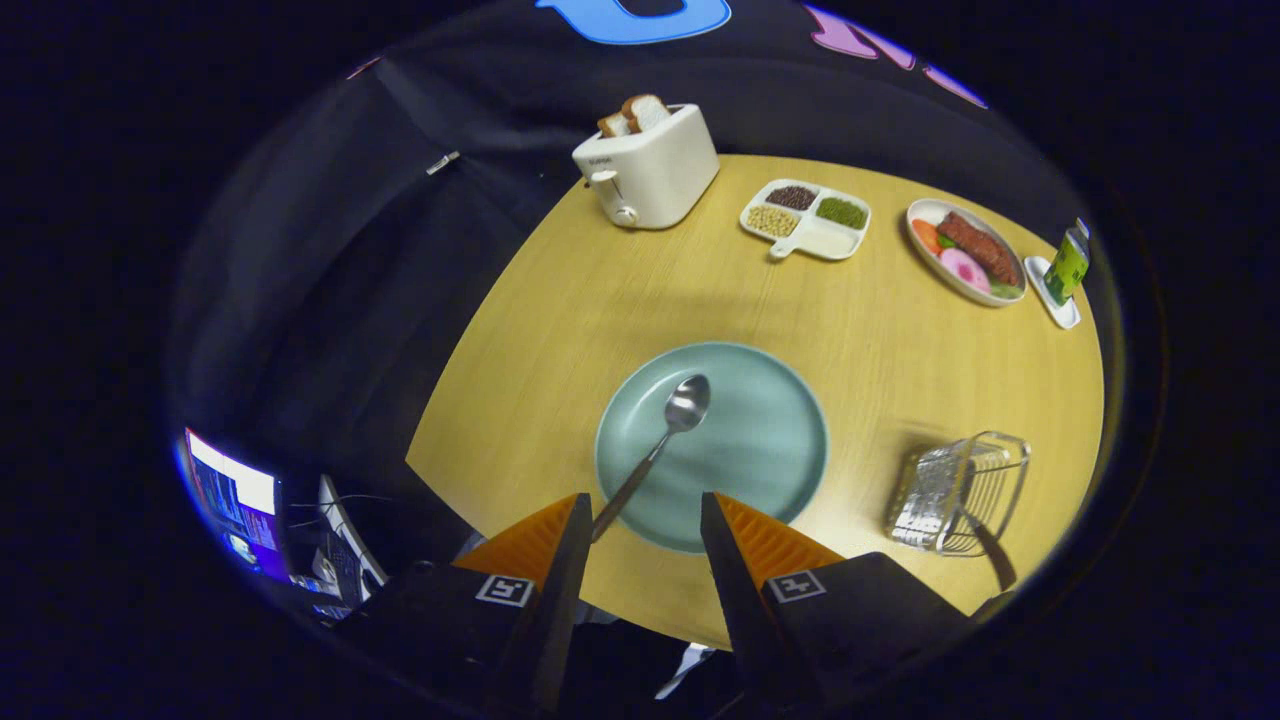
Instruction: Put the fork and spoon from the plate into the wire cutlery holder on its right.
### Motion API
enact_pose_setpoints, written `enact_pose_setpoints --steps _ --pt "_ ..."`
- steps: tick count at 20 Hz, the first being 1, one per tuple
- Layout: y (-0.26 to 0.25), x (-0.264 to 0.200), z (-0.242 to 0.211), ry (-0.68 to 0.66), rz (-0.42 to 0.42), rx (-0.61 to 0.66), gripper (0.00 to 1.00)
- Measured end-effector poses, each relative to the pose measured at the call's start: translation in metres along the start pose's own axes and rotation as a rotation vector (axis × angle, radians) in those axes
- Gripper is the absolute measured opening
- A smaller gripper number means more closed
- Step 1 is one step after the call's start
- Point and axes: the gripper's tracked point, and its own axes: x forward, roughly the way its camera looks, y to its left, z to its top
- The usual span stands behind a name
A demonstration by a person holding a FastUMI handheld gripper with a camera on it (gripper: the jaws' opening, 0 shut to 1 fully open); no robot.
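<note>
Gripper view: spoon [665, 440] on plate [770, 450], ahead of spread-fingered tool [643, 520].

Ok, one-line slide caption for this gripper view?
Open tongs above the teal plate, spoon handle by the left finger; wire cutlery holder at right.

One spoon [672, 432] lies on one green plate [770, 450]. One wire cutlery holder [958, 494] stands at the plate's three o'clock. At twelve o'clock: one toaster [650, 170] with two bread slices [633, 113], one four-section dish [806, 220], one food plate [966, 250], one carton [1066, 264]. Two fingers [560, 560] spread apart.
</note>
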Motion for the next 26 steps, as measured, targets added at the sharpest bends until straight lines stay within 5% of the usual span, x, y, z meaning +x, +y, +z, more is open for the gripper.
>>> enact_pose_setpoints --steps 13,17,19,26 --pt "-0.018 0.111 -0.030 0.148 -0.147 0.000 0.69" --pt "-0.026 0.108 -0.035 0.190 -0.164 -0.019 0.40" --pt "-0.027 0.115 -0.039 0.195 -0.141 0.004 0.14" --pt "-0.030 0.072 -0.028 0.152 -0.047 0.008 0.08"
